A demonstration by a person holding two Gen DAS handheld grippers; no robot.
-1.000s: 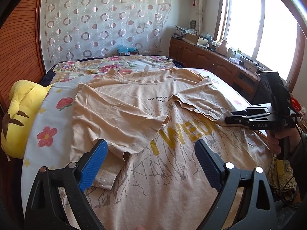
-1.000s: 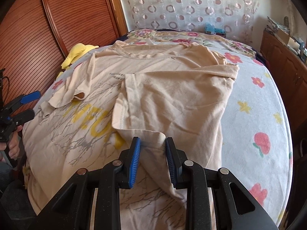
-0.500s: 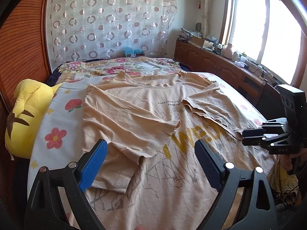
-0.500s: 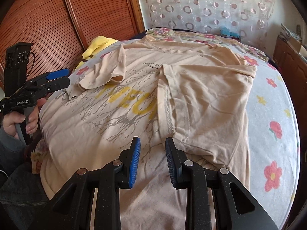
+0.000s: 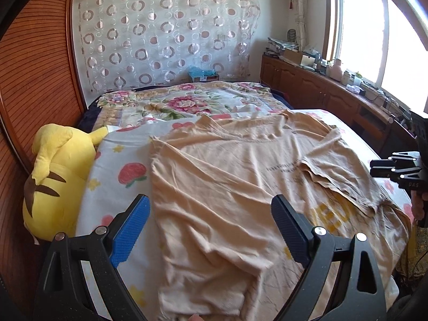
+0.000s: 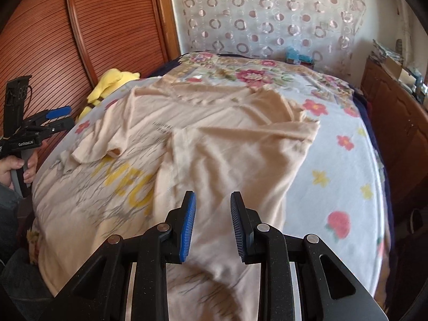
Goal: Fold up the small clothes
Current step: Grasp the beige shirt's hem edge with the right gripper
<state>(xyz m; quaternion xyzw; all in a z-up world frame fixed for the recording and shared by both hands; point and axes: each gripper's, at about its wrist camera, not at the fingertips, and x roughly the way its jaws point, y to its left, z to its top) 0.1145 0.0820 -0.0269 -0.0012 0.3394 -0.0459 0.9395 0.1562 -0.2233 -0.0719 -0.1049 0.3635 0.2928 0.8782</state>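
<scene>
One yellow plush toy (image 5: 57, 179) sat at the bed's (image 5: 120, 165) left edge. One beige T-shirt (image 5: 227, 187) lay flat on the bed, long axis running near to far, collar at the far end, both sleeves folded inward. Left tongs (image 5: 211, 230) gaped wide, empty; right tongs (image 6: 212, 224) narrow, empty.

left wrist: looked down along its tool (image 5: 211, 230) across the bed (image 5: 117, 165) toward curtain and window | right wrist: close, faced wardrobe and curtain | shared: the beige T-shirt (image 5: 227, 187)
</scene>
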